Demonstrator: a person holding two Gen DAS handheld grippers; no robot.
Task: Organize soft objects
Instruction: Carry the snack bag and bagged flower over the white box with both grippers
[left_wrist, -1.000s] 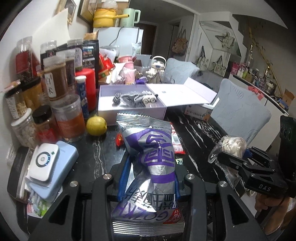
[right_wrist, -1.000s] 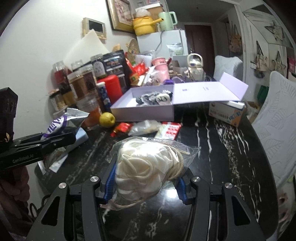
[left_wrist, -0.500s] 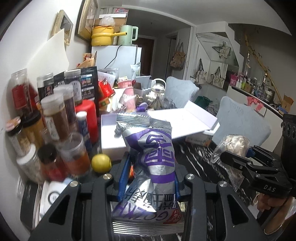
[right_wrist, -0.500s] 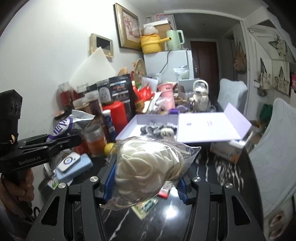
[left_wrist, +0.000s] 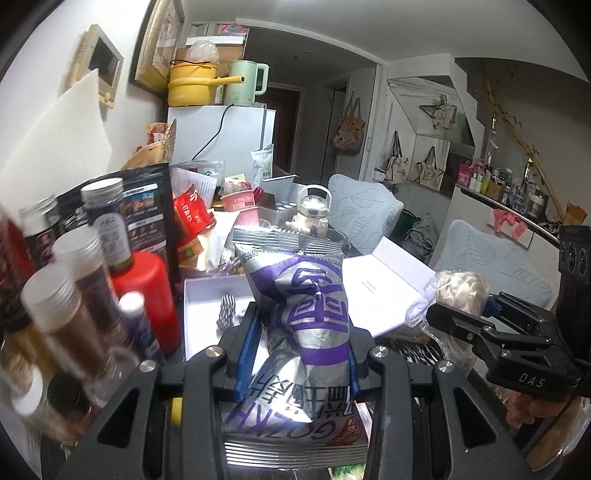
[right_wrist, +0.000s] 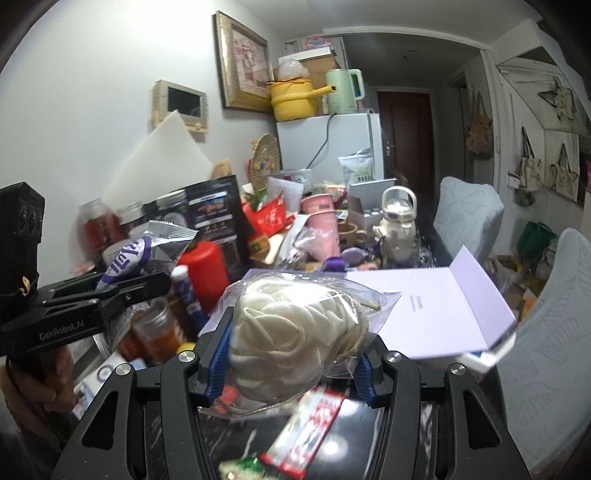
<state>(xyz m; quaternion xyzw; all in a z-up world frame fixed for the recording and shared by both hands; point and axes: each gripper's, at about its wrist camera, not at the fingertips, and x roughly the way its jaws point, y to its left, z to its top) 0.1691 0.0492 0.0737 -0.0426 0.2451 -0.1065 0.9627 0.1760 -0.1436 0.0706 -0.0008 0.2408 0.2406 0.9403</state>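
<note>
Since a second ago I have lifted both loads off the tabletop (right_wrist: 236, 435) toward the open lilac box (left_wrist: 207, 295), my left hand-held gripper (left_wrist: 295, 354) clamping the silver-purple snack bag (left_wrist: 310, 302), my right hand-held gripper (right_wrist: 291, 354) squeezing the clear bag of white fabric (right_wrist: 291, 332).

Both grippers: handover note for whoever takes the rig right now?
Left gripper: jaws shut on the silver and purple snack bag, held up above the table.
Right gripper: jaws shut on the clear bag of white soft stuff, also held up.
Lavender box: open ahead of both grippers, lid folded out flat, a striped soft item already inside.
Done: both bags picked up.
Left: probably place both bags in the box. A red and white packet lies on the table below.
</note>
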